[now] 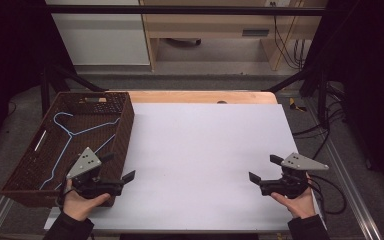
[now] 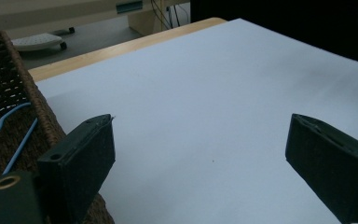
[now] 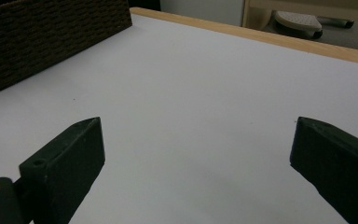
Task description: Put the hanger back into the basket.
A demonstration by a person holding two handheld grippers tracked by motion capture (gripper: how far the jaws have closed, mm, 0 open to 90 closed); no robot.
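Wicker basket sits at the desk's left edge, a blue wire hanger lying flat inside. Left gripper held just beside the basket's near right corner, fingers wide, nothing in them. Right gripper near the desk's right edge, fingers wide, nothing between them.

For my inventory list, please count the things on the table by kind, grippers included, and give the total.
Wicker basket: 1
Blue wire hanger, lying in the basket: 1
Hand-held grippers: 2, the left gripper and the right gripper, both open and holding nothing
Total: 4
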